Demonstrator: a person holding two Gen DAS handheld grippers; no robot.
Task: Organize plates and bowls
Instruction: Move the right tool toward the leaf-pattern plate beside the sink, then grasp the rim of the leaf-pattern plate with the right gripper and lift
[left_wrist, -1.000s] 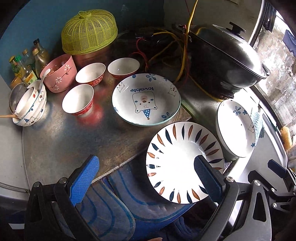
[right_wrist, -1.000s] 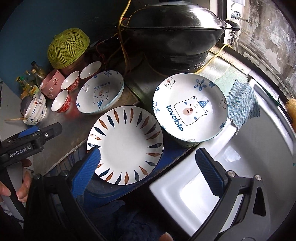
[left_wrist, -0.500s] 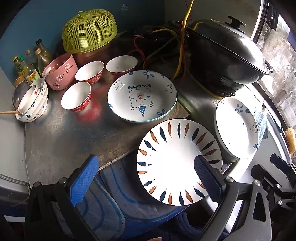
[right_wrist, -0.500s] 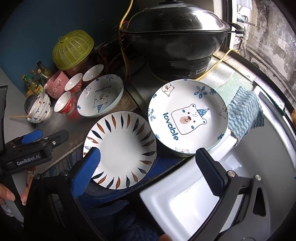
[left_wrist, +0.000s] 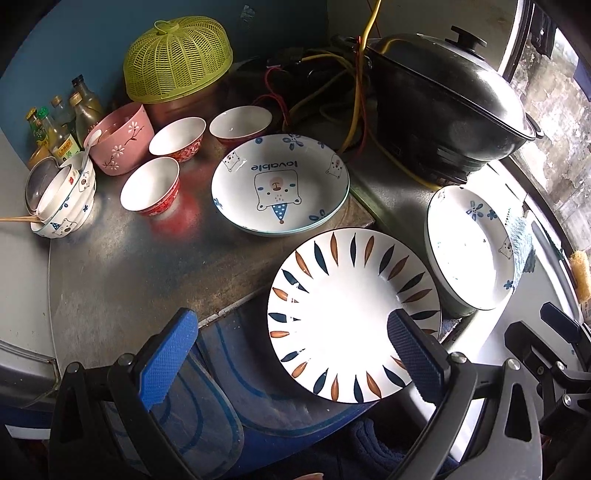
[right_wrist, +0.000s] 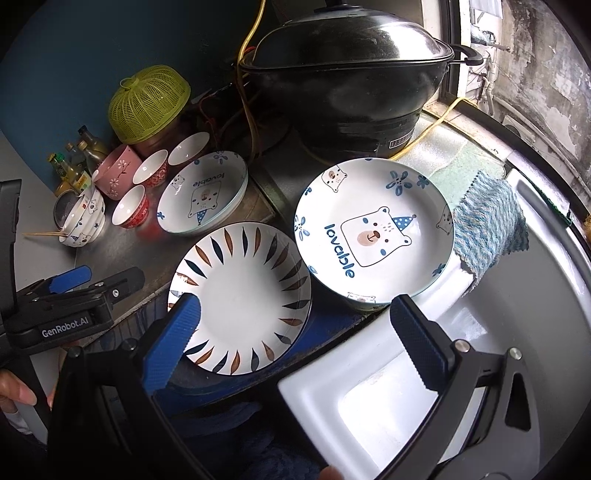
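Metal counter (left_wrist: 122, 273) carries most items. Black lidded wok (right_wrist: 351, 74) at the back, by the window. White sink (right_wrist: 517, 332) at right, striped cloth (right_wrist: 487, 221) draped over its edge. Blue barrel (left_wrist: 258, 373) below the counter edge, leaf plate (left_wrist: 347, 314) sitting on top of it. Bear plate (right_wrist: 373, 230) just beside the leaf plate, near the sink, on a stack. Second bear plate (left_wrist: 280, 182) on the counter behind the leaf plate, also on a stack. Green mesh cover (left_wrist: 177, 59) at the back left. Pink bowl (left_wrist: 120, 136) with a spoon in it, next to three red bowls (left_wrist: 151, 186) in a loose cluster. Stacked bear bowls (left_wrist: 64, 199) at far left, chopsticks across them. Bottles (left_wrist: 59, 125) in the corner behind the pink bowl.

Left hand-held gripper (left_wrist: 291, 358) is spread wide, nothing between the fingers, hovering over the barrel and leaf plate edge. Right hand-held gripper (right_wrist: 295, 347) also wide apart, empty, above the sink corner and leaf plate. A hand (right_wrist: 14, 391) holds the left one, seen from the right wrist view.
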